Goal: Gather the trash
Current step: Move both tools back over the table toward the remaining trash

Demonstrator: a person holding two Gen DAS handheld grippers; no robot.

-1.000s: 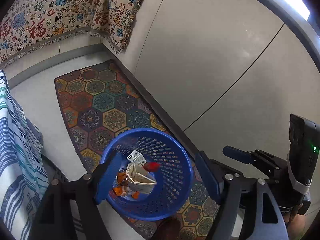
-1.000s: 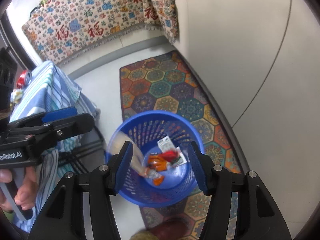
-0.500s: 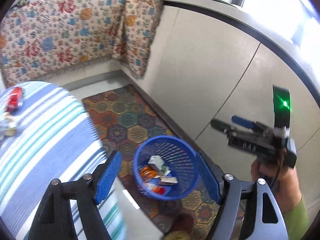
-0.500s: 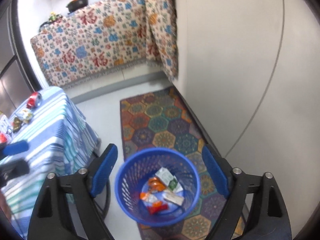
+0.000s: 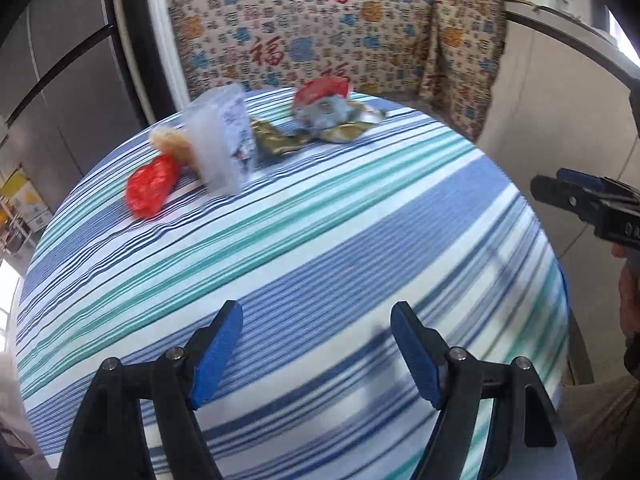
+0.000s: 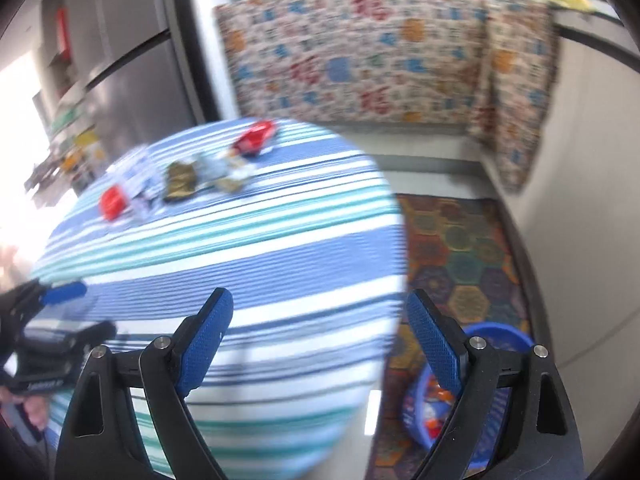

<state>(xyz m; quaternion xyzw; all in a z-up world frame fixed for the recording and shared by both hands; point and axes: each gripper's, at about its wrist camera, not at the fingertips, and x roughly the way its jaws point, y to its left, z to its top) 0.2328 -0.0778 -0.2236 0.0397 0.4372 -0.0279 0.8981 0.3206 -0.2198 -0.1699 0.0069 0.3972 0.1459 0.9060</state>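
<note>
Your left tongs (image 5: 316, 344) hang open over the near edge of the striped worktop (image 5: 360, 216), nothing between the blue pads (image 5: 218, 350). Your right tongs (image 6: 318, 334) are spread wide too and hold nothing; they straddle the worktop's right edge. In the right view, your left hand (image 6: 30, 410) shows at the lower left, gripping its tool.

Down on the floor to the right of the worktop, the blue bin (image 6: 494, 338) sits on the patterned rug (image 6: 464, 240), with scraps already inside it.

The remaining trash lies in a loose row near the far edge of the worktop. From the left: a red wrapper (image 5: 152, 186), a clear plastic cup (image 5: 220, 140) on its side just beside it, with a pale crumpled scrap behind the two. Next comes an olive foil wrapper (image 5: 276, 138), then a crushed red-and-grey can (image 5: 324, 104) resting on another shiny wrapper. Motion blur hides the finer detail.

Beyond the worktop, a patterned cloth (image 5: 340, 40) drapes over a counter.
</note>
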